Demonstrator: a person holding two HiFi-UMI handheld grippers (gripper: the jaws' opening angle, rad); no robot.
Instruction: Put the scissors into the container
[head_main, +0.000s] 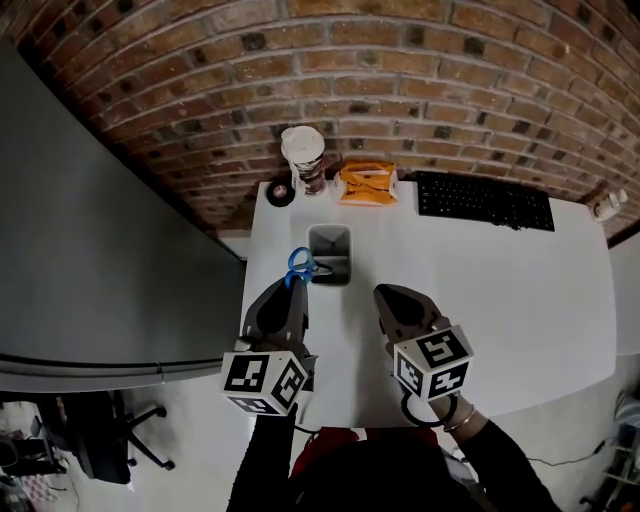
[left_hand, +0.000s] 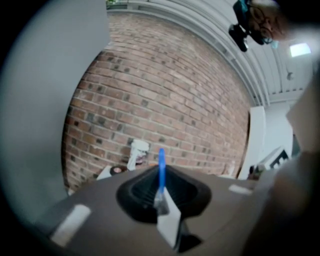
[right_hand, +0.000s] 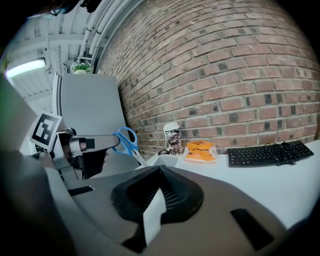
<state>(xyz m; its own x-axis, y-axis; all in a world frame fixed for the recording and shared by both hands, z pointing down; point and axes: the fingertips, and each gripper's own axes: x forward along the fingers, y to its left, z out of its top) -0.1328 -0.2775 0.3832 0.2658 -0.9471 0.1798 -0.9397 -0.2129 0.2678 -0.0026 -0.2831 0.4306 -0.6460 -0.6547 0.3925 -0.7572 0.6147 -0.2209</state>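
Scissors held at the container's left rim, blades angled down toward it

The left hand-held gripper (head_main: 292, 285) is clenched on the scissors (head_main: 300, 265). Their blue handles are uppermost and the long axis slants down and to the right, toward the container (head_main: 313, 250) just beside them. I cannot tell whether the blade tips are already past the rim. The right hand-held gripper (head_main: 392, 300) is a little farther from the container, on its other side, with its jaws together on nothing. The white counter (head_main: 480, 290) is mostly bare around the container. At its far edge stand a paper cup (head_main: 304, 155), an orange packet (head_main: 367, 183) and a black keyboard (head_main: 485, 200), against a brick wall (head_main: 400, 60). The drop looks to need only a short move right and down.
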